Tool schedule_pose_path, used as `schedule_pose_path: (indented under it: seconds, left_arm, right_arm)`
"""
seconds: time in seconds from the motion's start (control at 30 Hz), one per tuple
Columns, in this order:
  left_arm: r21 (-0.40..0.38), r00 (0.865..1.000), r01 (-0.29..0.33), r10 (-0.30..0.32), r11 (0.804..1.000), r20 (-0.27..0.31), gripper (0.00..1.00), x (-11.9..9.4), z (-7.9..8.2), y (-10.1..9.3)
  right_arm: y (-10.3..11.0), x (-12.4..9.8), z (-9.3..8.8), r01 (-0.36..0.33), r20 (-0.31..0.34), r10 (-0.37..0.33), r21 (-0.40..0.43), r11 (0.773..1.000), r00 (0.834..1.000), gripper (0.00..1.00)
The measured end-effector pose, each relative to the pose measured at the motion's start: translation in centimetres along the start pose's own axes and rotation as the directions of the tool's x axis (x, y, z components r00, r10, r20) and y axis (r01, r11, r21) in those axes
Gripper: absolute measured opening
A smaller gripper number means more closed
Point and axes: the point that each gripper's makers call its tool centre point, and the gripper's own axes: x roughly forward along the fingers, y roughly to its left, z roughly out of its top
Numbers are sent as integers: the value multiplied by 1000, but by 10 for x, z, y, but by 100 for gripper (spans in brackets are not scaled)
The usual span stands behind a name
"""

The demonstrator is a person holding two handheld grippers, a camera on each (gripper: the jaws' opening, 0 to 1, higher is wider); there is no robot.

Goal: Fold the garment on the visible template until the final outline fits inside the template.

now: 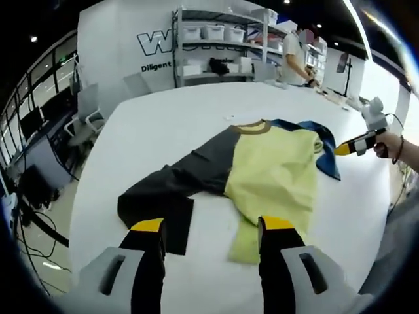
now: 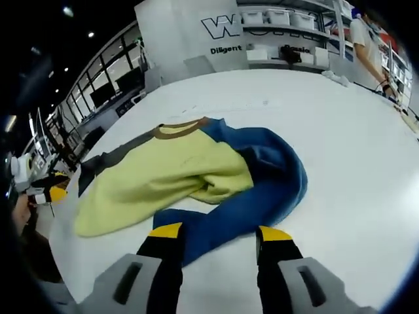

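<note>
A long-sleeved garment lies spread on the white table (image 1: 163, 131). It has a yellow-green body (image 1: 275, 173), a brown collar (image 1: 254, 127), a dark grey sleeve (image 1: 170, 190) and a blue sleeve (image 1: 324, 147). My left gripper (image 1: 213, 226) is open just short of the hem, beside the dark cuff. In the right gripper view the blue sleeve (image 2: 262, 183) curls around the yellow-green body (image 2: 163, 176), and its end lies between the jaws of my open right gripper (image 2: 219, 232). The right gripper (image 1: 357, 144) also appears in the left gripper view, by the blue sleeve.
Shelves with white bins (image 1: 216, 39) stand behind the table, and a person (image 1: 294, 59) works at the far edge. Office chairs (image 1: 85, 114) sit off the table's left side. A hand holds the left gripper (image 2: 39, 190) at the table's near-left edge.
</note>
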Motion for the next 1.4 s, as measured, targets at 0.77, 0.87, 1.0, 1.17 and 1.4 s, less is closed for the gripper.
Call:
schedule_pose_path:
  seconds: [0.77,0.87,1.0,1.17,1.4]
  left_arm:
    - [106,968,230,-216,967,-129,36,7,-49,-80]
    - [108,964,244,-229,964,-135,36,7,-51,-83]
    - [128,964,244,-226,961,-139,34,9,-52,-85]
    - [137,964,246,-227,960,-140,32,9,-53,-88]
    - [141,960,252,-230,957,-157,25,13,-57,-91]
  right_arm:
    - [15,12,-17,89,1,-89,-84,993,996,0]
    - [12,11,-18,98,-1,-99,-103,990,995,0]
    - [10,6,-12,74,30,-72,-79,994,997,0]
    - [-3,-3,-13,92,24,-90,-119,989,996,0]
    - [-31,-16,-14,136,9,-136,-164,977,991,0]
